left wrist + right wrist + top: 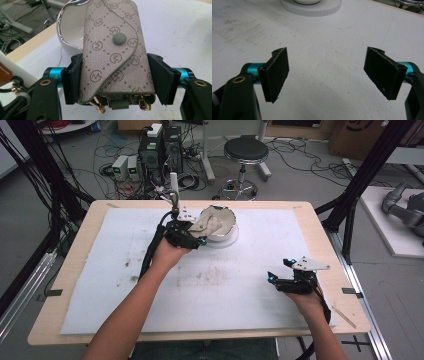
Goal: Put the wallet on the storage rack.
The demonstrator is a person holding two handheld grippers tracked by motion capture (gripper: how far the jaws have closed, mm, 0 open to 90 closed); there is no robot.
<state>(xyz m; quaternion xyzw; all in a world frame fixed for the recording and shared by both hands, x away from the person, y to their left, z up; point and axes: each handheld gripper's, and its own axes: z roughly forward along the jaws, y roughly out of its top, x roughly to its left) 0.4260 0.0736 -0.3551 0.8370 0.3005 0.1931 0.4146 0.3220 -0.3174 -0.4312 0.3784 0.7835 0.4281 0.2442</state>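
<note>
A grey monogram key pouch (117,60) with a round snap and gold hooks at its lower end sits between the two black pads of my left gripper (116,77), which is shut on it. In the high view the left gripper (196,234) holds the pouch (203,223) at the near rim of a white bowl (220,222) that stands on a round white base (227,240). The bowl (70,32) shows behind the pouch. My right gripper (280,270) rests low over the white mat at the right, open, with nothing between its pads (275,72).
A white foam mat (210,280) covers the wooden table (65,270). The round white base (312,8) lies ahead of the right gripper. A stool (245,152), computer boxes and cables stand on the floor beyond the far edge.
</note>
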